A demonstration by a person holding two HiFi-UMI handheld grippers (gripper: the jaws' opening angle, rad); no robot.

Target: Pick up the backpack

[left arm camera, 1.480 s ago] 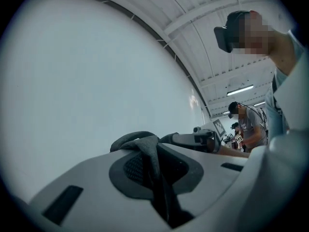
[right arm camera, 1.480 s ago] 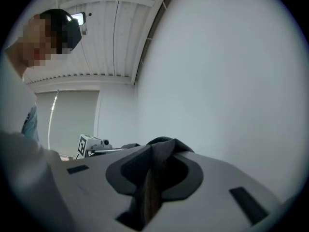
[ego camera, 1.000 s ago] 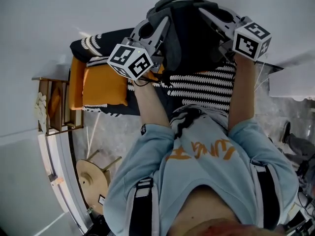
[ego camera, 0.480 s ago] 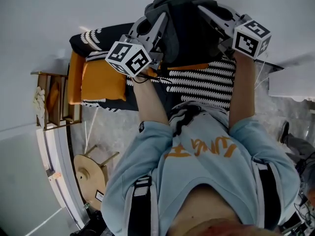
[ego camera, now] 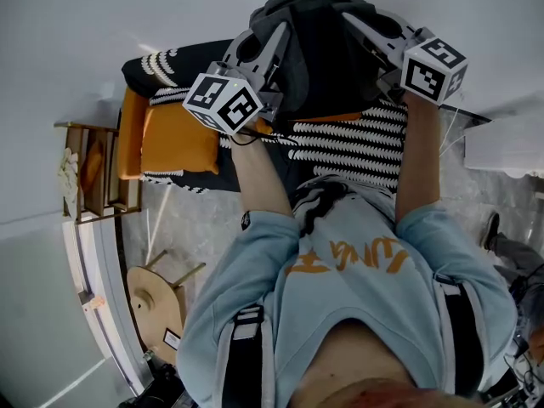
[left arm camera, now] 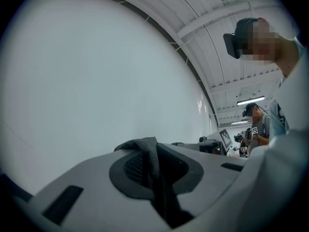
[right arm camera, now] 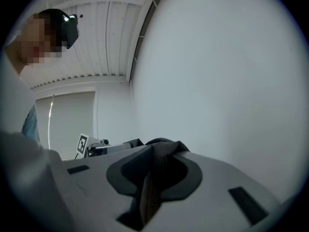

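Nearest the camera, the person's light-blue shirt [ego camera: 357, 279] filled the lower part of the head view, and both forearms were stretched away from it. The left gripper [ego camera: 277, 34] was clamped on a fold of the backpack's grey fabric, which in the left gripper view [left arm camera: 150, 151] was seen pinched between nearly closed jaws. The right gripper [ego camera: 352, 19] was likewise closed on a dark fold, as shown in its own view [right arm camera: 155, 154]. The backpack [ego camera: 319, 58] was held between the two grippers, apparently clear of the striped blanket [ego camera: 357, 147] and the orange cushion [ego camera: 174, 147] beyond it. A wooden shelf [ego camera: 85, 177] stood beside the cushion, and a white wall [ego camera: 127, 24] lay past everything.

The pick-up was judged essentially done, with the lift being held. Any next move would call for both grips to be kept firm and level, so that neither fold slipped out.

Against the earlier frame almost nothing differed: both grips were unchanged, and the backpack and grippers were seen only a touch further left.
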